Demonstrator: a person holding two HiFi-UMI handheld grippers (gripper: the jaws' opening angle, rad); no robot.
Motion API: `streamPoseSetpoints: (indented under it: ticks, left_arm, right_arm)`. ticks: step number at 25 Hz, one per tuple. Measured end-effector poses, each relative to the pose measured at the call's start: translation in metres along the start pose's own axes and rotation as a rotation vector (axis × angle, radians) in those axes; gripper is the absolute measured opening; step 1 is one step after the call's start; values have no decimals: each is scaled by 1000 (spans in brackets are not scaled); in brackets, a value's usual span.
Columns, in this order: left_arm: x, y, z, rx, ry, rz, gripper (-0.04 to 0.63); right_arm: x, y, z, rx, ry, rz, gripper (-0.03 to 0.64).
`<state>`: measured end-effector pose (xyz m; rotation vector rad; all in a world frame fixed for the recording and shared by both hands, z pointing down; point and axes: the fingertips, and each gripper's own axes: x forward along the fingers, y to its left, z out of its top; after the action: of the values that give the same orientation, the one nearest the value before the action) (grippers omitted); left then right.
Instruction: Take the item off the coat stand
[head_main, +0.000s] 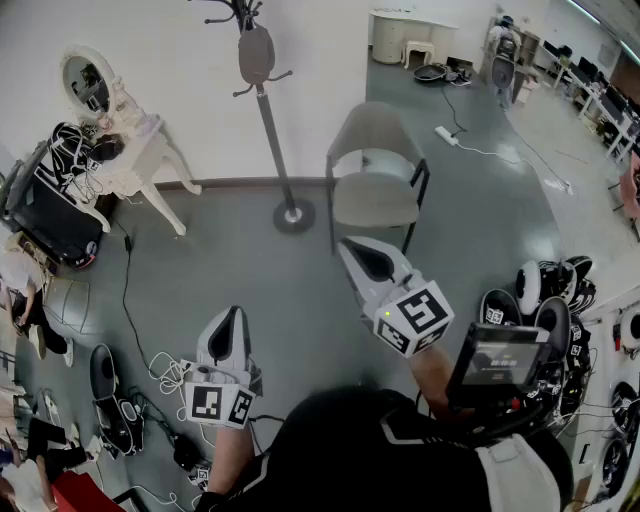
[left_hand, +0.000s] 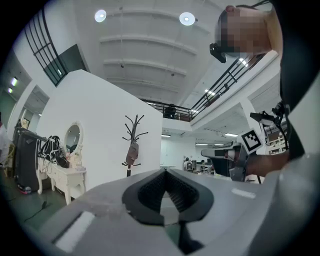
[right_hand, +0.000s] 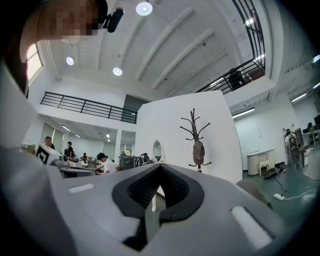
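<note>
A dark coat stand (head_main: 270, 120) rises from a round base (head_main: 293, 215) by the white wall. A grey-brown item (head_main: 256, 52) hangs from its upper hooks. The item also shows in the left gripper view (left_hand: 132, 151) and in the right gripper view (right_hand: 198, 150), far off. My left gripper (head_main: 236, 311) is low and near my body, shut and holding nothing (left_hand: 165, 170). My right gripper (head_main: 346, 243) is raised further forward, right of the stand, also shut and holding nothing (right_hand: 160, 165). Both are well short of the stand.
A grey chair (head_main: 375, 170) stands right of the coat stand, just beyond my right gripper. A white dressing table with an oval mirror (head_main: 125, 150) and a black case (head_main: 45, 210) are at the left. Cables (head_main: 127, 290) cross the floor; black-and-white gear (head_main: 550, 295) lies at the right.
</note>
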<state>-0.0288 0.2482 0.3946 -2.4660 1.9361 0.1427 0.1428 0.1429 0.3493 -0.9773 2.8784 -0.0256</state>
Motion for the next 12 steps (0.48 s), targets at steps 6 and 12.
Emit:
streamPoseSetpoints:
  ticks: [6, 12]
  left_arm:
    - [-3, -5, -10, -6, 9, -27, 21]
    - [-11, -9, -23, 9, 17, -74, 21]
  right_arm:
    - [0, -1, 5, -22, -7, -1, 8]
    - [-4, -7, 9, 15, -27, -32, 8]
